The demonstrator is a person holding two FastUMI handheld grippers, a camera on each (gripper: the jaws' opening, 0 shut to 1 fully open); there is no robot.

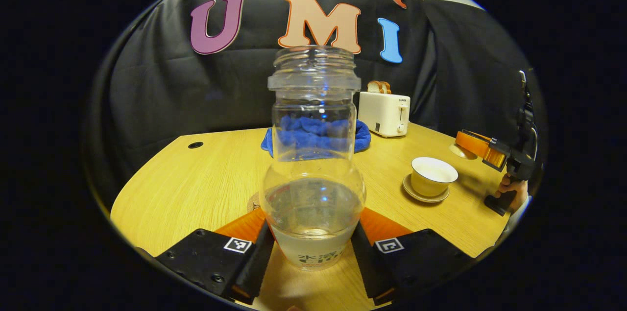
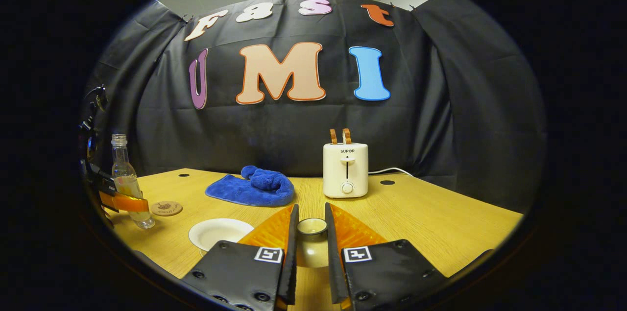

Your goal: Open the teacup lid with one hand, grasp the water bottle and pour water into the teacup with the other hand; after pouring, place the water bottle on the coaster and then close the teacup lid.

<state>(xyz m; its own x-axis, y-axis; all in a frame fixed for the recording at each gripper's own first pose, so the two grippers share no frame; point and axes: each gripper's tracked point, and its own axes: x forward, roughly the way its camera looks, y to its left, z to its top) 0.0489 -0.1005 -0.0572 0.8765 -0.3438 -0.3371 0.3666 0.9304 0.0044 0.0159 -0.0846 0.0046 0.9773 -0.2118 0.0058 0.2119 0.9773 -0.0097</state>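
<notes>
Left gripper view: left claw (image 1: 313, 247) clamped on bottle (image 1: 312, 154), both fingers pressing its lower body. Bottle upright, uncapped, some water in the lower part, base at or just above the desk (image 1: 196, 183); can't tell which. Coaster (image 1: 253, 202) peeks out just left of the bottle, behind it. Blue cloth (image 1: 363, 135) behind bottle, toaster (image 1: 384, 112) right of it with bread in the slots. Cup (image 1: 433, 176) uncovered on its saucer (image 1: 422, 196), right side of desk. Right claw (image 1: 482, 149) further right, a hand (image 1: 512, 188) on its handle.

Right gripper view: left claw (image 2: 125, 202) far left holding bottle (image 2: 125, 179), coaster (image 2: 166, 208) just beside it. Cup (image 2: 215, 232) left of the near fingers. Right claw (image 2: 311, 237) clamped on lid (image 2: 312, 242), held near the desk (image 2: 441, 223). Cloth (image 2: 254, 188) and toaster (image 2: 346, 170) behind.
</notes>
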